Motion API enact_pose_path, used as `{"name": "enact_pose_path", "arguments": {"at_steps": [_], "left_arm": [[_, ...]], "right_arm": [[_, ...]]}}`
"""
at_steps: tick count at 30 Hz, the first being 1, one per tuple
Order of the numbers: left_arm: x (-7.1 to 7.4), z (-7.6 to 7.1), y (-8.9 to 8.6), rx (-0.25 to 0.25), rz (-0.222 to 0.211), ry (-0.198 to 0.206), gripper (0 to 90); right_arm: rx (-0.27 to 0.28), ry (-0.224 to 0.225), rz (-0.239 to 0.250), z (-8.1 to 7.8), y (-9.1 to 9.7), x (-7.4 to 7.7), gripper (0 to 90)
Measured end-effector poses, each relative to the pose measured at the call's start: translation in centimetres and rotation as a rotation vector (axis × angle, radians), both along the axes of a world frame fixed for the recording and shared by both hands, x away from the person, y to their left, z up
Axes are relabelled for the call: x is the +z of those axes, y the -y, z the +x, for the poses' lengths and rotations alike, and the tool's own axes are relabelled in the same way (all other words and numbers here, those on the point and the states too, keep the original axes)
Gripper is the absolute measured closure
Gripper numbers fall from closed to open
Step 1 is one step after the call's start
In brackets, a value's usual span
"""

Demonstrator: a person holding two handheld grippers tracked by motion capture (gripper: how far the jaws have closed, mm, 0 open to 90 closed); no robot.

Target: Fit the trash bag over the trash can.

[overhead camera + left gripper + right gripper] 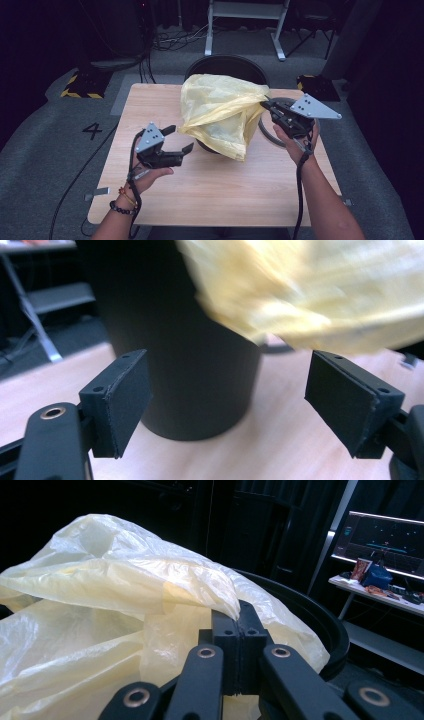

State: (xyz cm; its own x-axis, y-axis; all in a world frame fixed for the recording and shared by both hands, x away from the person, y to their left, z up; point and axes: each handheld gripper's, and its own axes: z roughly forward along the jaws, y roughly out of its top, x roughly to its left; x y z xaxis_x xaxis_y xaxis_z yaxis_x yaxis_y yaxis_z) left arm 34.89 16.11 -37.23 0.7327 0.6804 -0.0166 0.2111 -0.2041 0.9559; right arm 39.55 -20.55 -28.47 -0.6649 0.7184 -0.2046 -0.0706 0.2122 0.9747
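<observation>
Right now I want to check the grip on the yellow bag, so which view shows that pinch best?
The right gripper view: the right gripper has its jaws shut on a fold of the yellow bag. The high view shows the bag draped over the black bin; the left gripper view shows its blurred lower edge.

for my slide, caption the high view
Right gripper pinches yellow bag over black bin; left gripper open.
</observation>
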Motion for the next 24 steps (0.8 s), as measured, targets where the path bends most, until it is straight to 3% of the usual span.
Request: {"name": "enact_pose_path", "arguments": {"at_steps": [3,6,8,12,14,18,20,22,24], "left_arm": [[-0.6,-0.5,2.3,-0.075,-0.009,-0.038,19.0],[-0.3,-0.7,4.2,-0.148,-0.057,-0.057,21.0],[0.4,-0.7,5.2,-0.192,-0.115,-0.068,23.5],[1.6,-0.6,6.5,-0.223,-0.152,-0.052,23.4],[2.0,-0.4,6.7,-0.239,-0.186,-0.061,24.6],[3.1,-0.6,6.8,-0.267,-0.263,-0.037,28.8],[3.5,-0.9,7.1,-0.286,-0.254,-0.026,31.0],[3.4,-1.3,7.6,-0.284,-0.210,-0.020,25.9],[3.0,-1.7,7.7,-0.289,-0.195,-0.018,21.7]], "right_arm": [[0.011,-0.004,0.012,0.0,-0.2,0.0,90.0],[0.028,-0.007,0.016,-0.1,-0.5,-0.1,90.0],[0.037,-0.003,0.017,-0.2,-0.7,-0.1,90.0],[0.055,0.006,0.016,-0.5,-0.8,0.0,90.0],[0.065,0.015,0.014,-0.6,-0.8,-0.1,90.0],[0.070,0.032,0.004,-1.0,-0.6,-0.5,90.0],[0.062,0.050,-0.013,-1.3,-0.5,-0.8,90.0],[0.058,0.059,-0.022,-1.6,-0.5,-1.1,90.0],[0.048,0.063,-0.022,-1.7,-0.5,-1.2,90.0]]}}
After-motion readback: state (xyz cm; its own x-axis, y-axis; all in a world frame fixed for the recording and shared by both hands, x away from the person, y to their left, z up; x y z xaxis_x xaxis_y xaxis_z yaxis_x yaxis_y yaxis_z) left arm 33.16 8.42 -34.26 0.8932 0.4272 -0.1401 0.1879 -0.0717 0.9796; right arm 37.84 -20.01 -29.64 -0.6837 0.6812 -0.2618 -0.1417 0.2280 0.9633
